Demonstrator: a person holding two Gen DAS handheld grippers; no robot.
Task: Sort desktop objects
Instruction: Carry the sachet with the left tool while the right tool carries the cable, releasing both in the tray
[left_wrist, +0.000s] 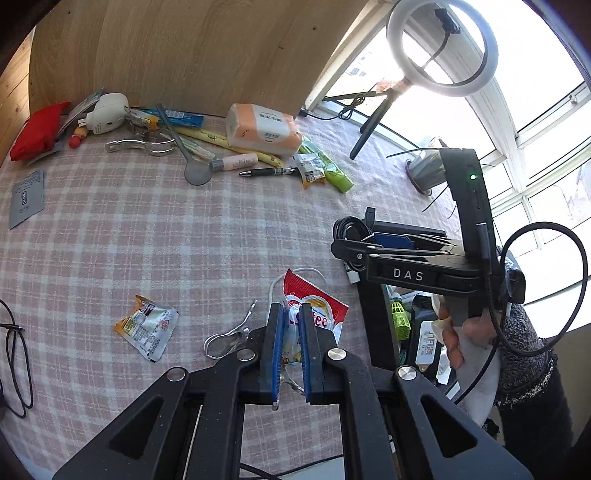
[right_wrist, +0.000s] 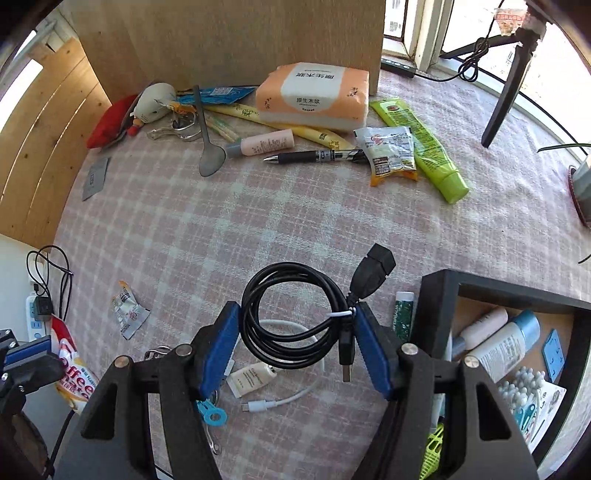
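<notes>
Our left gripper (left_wrist: 291, 314) has its jaws clamped narrow on a red coffee sachet (left_wrist: 314, 306) above the checked worktop (left_wrist: 147, 240). Our right gripper (right_wrist: 295, 332) holds a coiled black USB cable (right_wrist: 291, 314) between wide-set jaws, beside the black box (right_wrist: 439, 295).

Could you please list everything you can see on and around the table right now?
tissue pack: one, orange and white, back of the table by the wooden board
tube: one, green, right of the tissue pack
pen: one, black, in front of the tissue pack
spoon: one, grey, back left
pouch: one, red, far back left
black cable: one coil, between the right pads
coffee sachet: one, red and white, between the left pads
storage box: one, black, front right, holding bottles
left hand-held gripper: shut on the coffee sachet
right hand-held gripper: closed on the black cable
</notes>
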